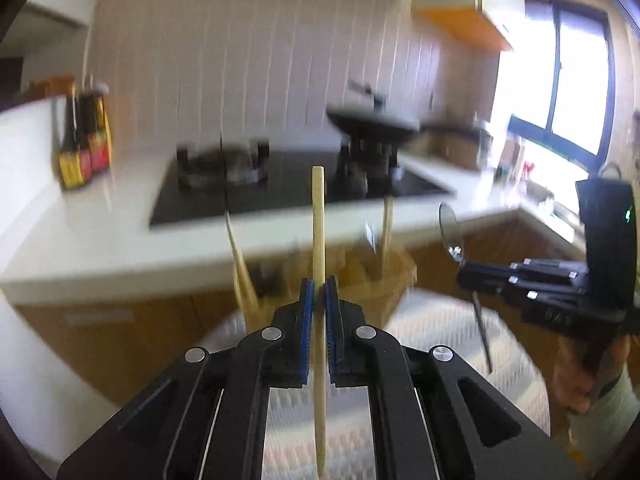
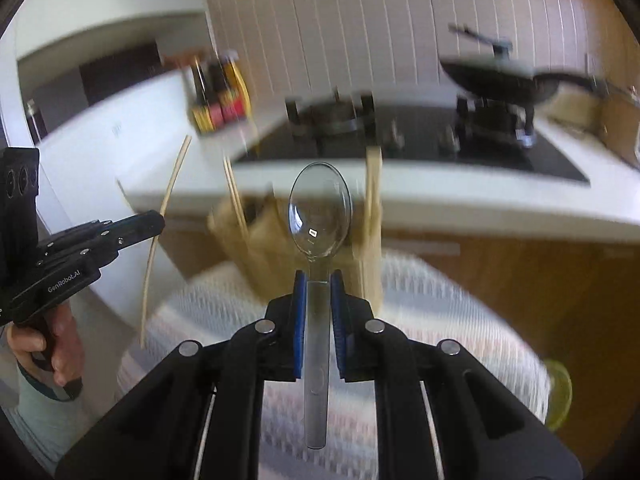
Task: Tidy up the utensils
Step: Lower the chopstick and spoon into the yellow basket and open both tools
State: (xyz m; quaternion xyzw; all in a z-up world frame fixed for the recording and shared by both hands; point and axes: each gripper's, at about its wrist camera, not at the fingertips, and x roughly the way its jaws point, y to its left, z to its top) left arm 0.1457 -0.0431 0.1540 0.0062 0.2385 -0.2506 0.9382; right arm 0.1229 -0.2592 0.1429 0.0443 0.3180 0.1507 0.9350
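Now, left to right:
Sauce bottles (image 1: 84, 140): dark, with yellow and red labels, standing on the white worktop (image 1: 80, 232) left of the hob.
Hob (image 1: 280, 184): black, set into the worktop; a dark pan (image 1: 372, 122) sits on its right burner.
Left gripper (image 1: 319, 292): jaws closed tight on a pale wooden chopstick (image 1: 319, 248), which stands nearly upright between the blue pads, its tip above them and its lower end hanging below.
Holder (image 2: 304, 248): tan and blurred, just beyond both grippers, on a striped cloth (image 2: 440, 300); more chopsticks (image 2: 236, 196) stick up out of it.
Right gripper (image 2: 319, 280): jaws closed on the handle of a clear plastic spoon (image 2: 320, 216), bowl pointing up and forward.
Hand (image 2: 52, 340): grips the handle of the left gripper, seen at the left edge of the right wrist view.
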